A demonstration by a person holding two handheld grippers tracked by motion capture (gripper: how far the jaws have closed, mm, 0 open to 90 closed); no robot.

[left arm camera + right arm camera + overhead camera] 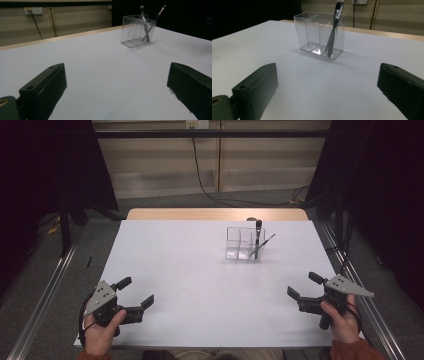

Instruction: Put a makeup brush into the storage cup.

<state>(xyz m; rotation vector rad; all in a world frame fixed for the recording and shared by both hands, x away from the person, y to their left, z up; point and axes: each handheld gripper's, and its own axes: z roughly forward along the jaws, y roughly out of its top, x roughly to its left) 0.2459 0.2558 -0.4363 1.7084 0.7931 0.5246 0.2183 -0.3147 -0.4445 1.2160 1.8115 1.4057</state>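
A clear plastic organiser [243, 243] [136, 30] [312, 32] with three compartments stands upright on the white table [200, 285], right of centre towards the back. Two slim make-up brushes [257, 239] [144, 23] [333, 32] lean in its right-hand compartment; the other compartments look bare. My left gripper [136, 291] [115, 87] is held low at the table's front left, open, nothing between its jaws. At the front right my right gripper [304, 285] [327, 87] is open too, with nothing in it. Both are far from the organiser and face it.
A wooden strip [215, 214] edges the table's far side. Metal rails [45, 290] run along the left and right of the table. A black cable [200, 175] hangs down the back wall from a socket. Dark curtains [385, 195] close both sides.
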